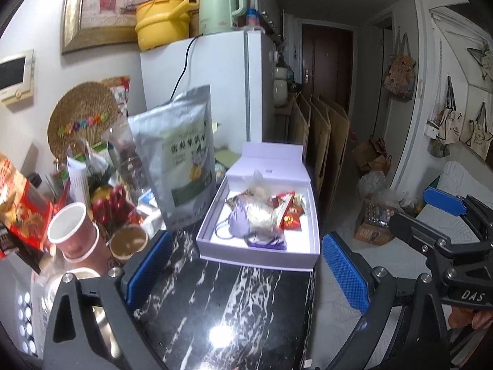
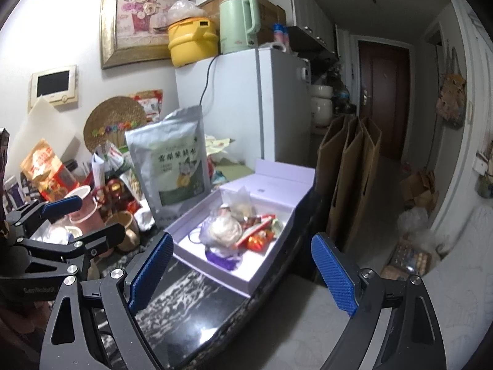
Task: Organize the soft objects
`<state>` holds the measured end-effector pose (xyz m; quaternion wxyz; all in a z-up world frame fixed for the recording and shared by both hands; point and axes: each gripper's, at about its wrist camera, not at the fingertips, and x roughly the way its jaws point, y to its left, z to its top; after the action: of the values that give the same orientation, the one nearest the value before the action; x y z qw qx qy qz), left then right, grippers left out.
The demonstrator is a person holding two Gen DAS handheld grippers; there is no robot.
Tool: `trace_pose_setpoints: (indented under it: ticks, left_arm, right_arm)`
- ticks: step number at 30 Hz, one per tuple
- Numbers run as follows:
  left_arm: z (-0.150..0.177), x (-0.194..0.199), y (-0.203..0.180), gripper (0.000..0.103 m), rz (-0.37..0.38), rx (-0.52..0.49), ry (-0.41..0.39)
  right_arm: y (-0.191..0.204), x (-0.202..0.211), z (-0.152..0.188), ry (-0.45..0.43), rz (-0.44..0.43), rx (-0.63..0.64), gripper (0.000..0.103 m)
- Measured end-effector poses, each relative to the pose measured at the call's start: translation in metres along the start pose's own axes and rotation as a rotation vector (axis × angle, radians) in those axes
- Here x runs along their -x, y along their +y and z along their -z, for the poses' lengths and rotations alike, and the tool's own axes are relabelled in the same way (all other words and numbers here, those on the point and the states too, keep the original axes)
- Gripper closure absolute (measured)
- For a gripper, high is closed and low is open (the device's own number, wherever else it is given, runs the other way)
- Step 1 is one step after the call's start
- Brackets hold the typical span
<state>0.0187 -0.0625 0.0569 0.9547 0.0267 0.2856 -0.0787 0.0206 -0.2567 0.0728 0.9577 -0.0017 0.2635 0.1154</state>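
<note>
Marble counter [image 1: 215, 302] below us: both grippers [image 1: 246, 269] [image 2: 243, 273] gape empty; box [image 1: 312, 215] at twelve; cartons [image 1: 317, 141] clearest by right view.

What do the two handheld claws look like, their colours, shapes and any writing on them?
Both are the same build: black angular frames with triangular cutouts and silver bolt heads. Each finger carries a flat, bright blue pad with a fine waffle texture. The left claw shows white lettering on its body in the right wrist view; the right claw shows white letters reading DAS in the left wrist view. No cables or sleeves are visible.
</note>
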Motion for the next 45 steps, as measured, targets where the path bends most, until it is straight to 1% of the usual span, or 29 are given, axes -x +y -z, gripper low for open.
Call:
trace_pose_setpoints:
  ticks: [6, 11, 15, 28, 45]
  left_arm:
    - [0.018, -0.009, 0.003, 0.004, 0.01, 0.014, 0.032]
    - [0.027, -0.014, 0.005, 0.004, 0.017, 0.018, 0.046]
    - [0.027, -0.013, 0.006, 0.004, 0.015, 0.009, 0.047]
    - [0.029, -0.014, 0.008, 0.004, 0.047, 0.019, 0.061]
    - [0.032, -0.012, 0.01, 0.004, 0.049, 0.02, 0.062]
  right_arm:
    - [0.004, -0.007, 0.023, 0.052, -0.013, -0.009, 0.011]
    - [0.007, -0.009, 0.032, 0.066, -0.005, -0.005, 0.011]
    - [0.006, -0.01, 0.035, 0.073, -0.001, -0.016, 0.011]
    - [0.01, -0.009, 0.035, 0.073, 0.013, -0.005, 0.011]
    - [0.015, -0.008, 0.033, 0.079, 0.024, 0.001, 0.011]
